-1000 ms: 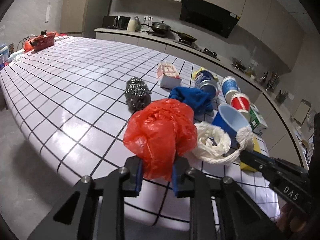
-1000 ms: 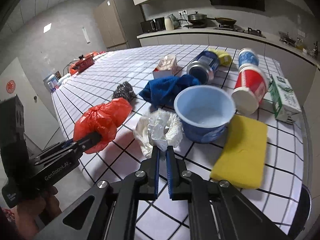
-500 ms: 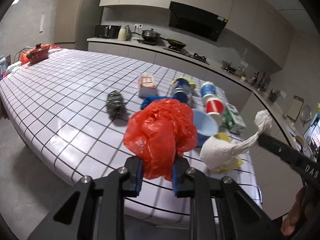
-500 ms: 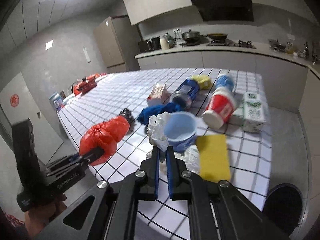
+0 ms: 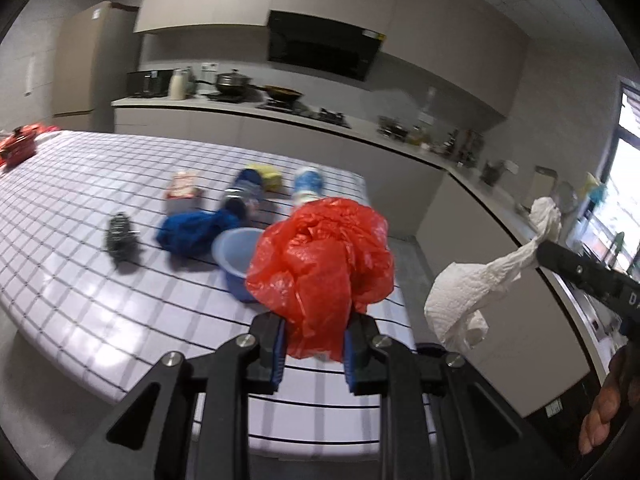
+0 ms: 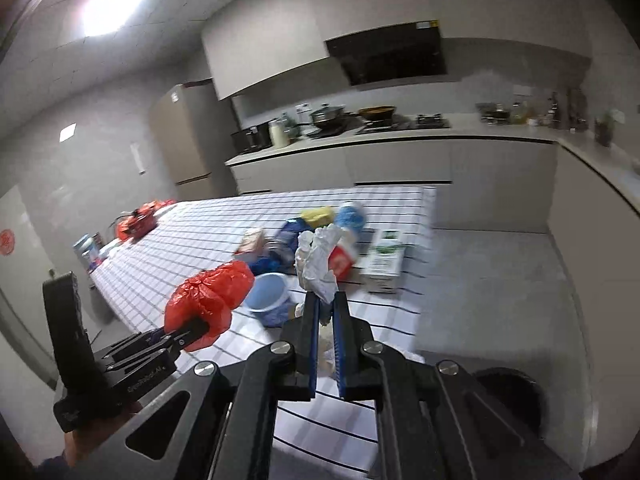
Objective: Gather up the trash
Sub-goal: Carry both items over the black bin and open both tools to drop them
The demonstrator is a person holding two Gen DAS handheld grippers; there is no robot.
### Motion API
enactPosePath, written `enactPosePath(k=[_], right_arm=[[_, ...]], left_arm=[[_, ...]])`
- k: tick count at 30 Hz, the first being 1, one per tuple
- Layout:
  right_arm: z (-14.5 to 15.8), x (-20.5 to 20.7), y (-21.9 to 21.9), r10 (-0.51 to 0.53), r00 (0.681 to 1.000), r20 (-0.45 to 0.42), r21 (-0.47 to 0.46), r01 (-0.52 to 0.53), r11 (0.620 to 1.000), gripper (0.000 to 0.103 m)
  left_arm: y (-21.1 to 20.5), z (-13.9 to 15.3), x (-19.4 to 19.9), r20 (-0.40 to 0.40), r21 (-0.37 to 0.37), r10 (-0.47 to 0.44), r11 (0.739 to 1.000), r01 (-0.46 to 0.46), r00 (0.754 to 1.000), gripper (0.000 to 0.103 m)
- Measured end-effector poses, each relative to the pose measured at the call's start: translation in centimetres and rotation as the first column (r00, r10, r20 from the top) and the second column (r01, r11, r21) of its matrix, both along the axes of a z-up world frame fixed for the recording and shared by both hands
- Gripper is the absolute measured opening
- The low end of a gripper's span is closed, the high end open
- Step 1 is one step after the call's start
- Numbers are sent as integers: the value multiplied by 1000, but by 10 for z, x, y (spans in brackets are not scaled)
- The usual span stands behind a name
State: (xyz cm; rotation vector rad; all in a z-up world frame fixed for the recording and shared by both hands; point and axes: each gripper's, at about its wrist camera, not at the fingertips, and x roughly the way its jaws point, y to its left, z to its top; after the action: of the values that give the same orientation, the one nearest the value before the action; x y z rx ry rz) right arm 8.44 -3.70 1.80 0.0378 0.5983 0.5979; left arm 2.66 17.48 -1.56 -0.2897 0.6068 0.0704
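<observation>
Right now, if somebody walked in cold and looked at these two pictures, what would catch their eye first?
Most striking is the crumpled red plastic bag clamped in the left gripper, held above the near edge of the checked table. Next is the white paper towel dangling from the right gripper, off the table's right end. Behind them, a blue cup, a blue cloth and other clutter lie on the table.

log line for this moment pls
left gripper: shut on red plastic bag | right gripper: shut on white paper wad | both lifted off tiled table
</observation>
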Motion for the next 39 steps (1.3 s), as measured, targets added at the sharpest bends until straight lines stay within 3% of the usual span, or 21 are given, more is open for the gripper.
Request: enactPosePath(k=[9,16,25,35,37,38,39], right_arm=[[-30,9,-88,-151,986,-68,-68,146,987,7],[-61,23,-154,-215,968,-130,-110,202,973,7],[-113,53,-213,-201,949,-242,-122,176,977,7],[-174,99,-241,-109,935,-339,-156,59,986,7],[-187,111,-239,-71,929,-363,-169,9,986,8],[-192,116,-235,-66,929,-364,-198,-8,980,10],[-201,123,-232,-71,926,-371,-246,-24,969,31]], left_arm=[[-83,-14,23,-30,-5,-165,986,164,986,24],[-149,-32,40,-88,0,-265,964,266,960,24],[-211,-71,63,-183,-4,-291,955,295,939,24],[-249,-129,87,-286,-36,-253,967,253,924,24],[-254,-145,95,-323,-55,-249,968,244,913,37],[-255,-151,97,-341,-41,-215,976,214,915,63],[-252,-156,98,-354,-25,-162,986,163,921,76]])
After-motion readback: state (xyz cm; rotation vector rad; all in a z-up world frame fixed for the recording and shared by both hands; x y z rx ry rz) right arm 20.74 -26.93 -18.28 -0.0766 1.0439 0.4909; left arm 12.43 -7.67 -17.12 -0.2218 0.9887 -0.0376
